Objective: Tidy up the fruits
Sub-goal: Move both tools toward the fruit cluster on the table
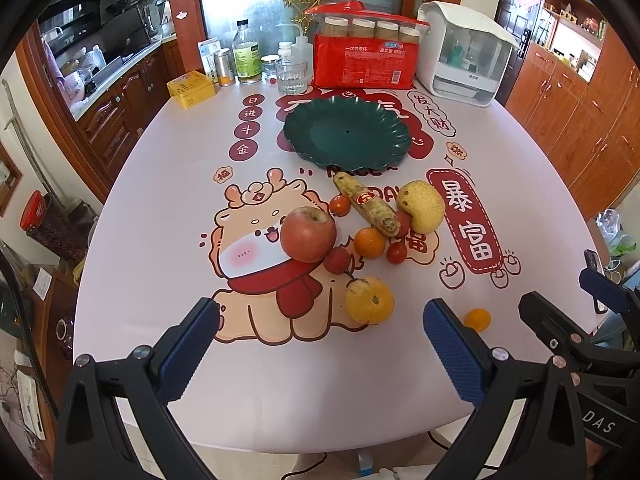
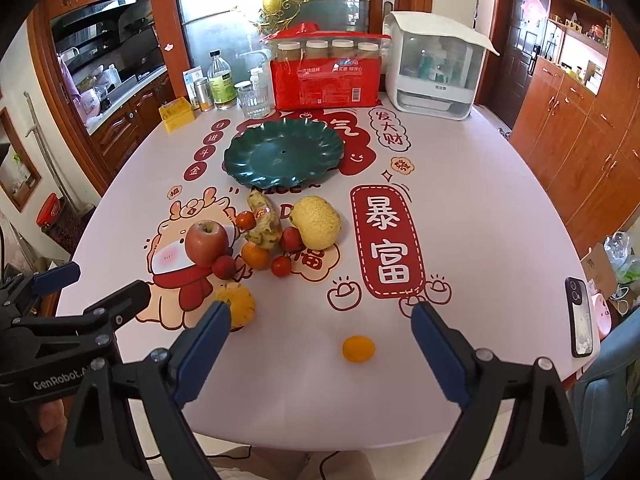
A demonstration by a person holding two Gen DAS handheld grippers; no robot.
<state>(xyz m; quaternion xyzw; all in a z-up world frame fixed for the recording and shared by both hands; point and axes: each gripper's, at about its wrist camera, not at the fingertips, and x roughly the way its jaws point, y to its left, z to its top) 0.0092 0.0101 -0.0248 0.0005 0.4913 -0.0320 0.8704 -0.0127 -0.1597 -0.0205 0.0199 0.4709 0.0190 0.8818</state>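
A dark green scalloped plate [image 1: 347, 133] [image 2: 283, 155] lies empty past a cluster of fruit: a red apple [image 1: 308, 233] [image 2: 207, 242], a spotted banana [image 1: 368, 205] [image 2: 263, 223], a yellow pear [image 1: 422, 206] [image 2: 317, 222], a small orange [image 1: 369, 242] [image 2: 255, 255], several cherry tomatoes [image 1: 396, 253] [image 2: 281, 266]. A large yellow orange [image 1: 369, 300] [image 2: 239, 304] lies nearer. A small kumquat [image 1: 477, 319] [image 2: 359, 348] sits alone in front. My left gripper [image 1: 320, 340] is open and empty above the near table. My right gripper [image 2: 322, 336] is open and empty, the kumquat just beyond its fingers.
The table [image 1: 160, 208] carries a printed cloth. At its far edge stand a red package of jars [image 1: 366, 54], a white appliance [image 1: 466, 52], a glass [image 1: 292, 74], bottles [image 1: 247, 54] and a yellow box [image 1: 191, 89]. A phone [image 2: 579, 322] lies at the right edge. Wooden cabinets flank both sides.
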